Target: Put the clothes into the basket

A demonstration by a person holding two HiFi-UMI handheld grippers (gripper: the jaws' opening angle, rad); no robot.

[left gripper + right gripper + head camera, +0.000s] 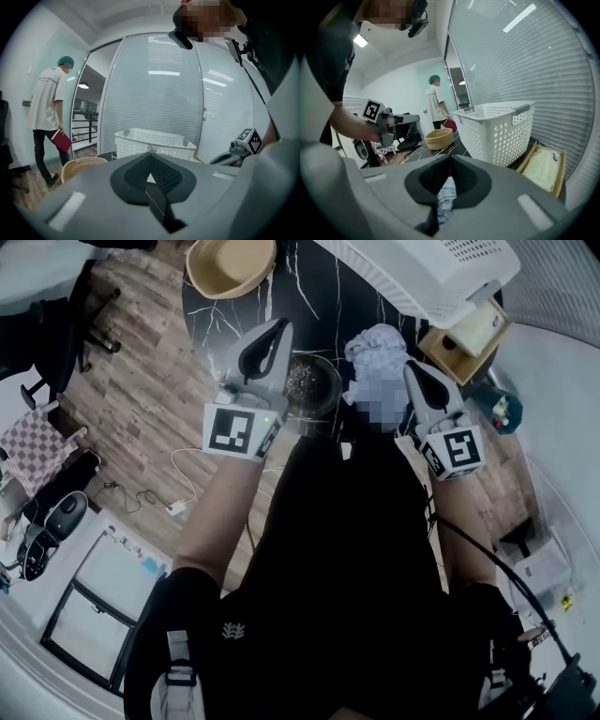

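Student: Black shirt front (347,549) nearest the lens, both forearms reaching out past it. Tool state?

Tutor: Left gripper (278,327): closed tip to tip, nothing between the pads, plain in its own view. Right gripper (412,367): likewise closed. Pale blue cloth visible through the hollow behind its tips, but lying beyond them and, as far as can be judged, not pinched.

Student: And the task's thing?

Tutor: Clothes (375,346): one crumpled pale blue-and-white bundle on the black marbled table (319,296), not yet in the basket (441,268).

Student: Relation governing the coming move?

Tutor: Bundle between the two grippers, just beside the right tips on their inner side and well apart from the left tips, those over a round dark dish (311,381). Right hand therefore the nearer. No clear long axis to the bundle: bunched, about as wide as deep. White perforated basket farther along the table, beyond the bundle and toward the right edge of head view; in right gripper view, ahead and to the right of the jaws.

Student: Consequence?

Tutor: Probably an opening of the right jaws first, then a short reach inward and down onto the bundle, afterwards a carry forward and rightward over the rim. Risk: a shallow pinch on a single fold, with the rest left trailing.
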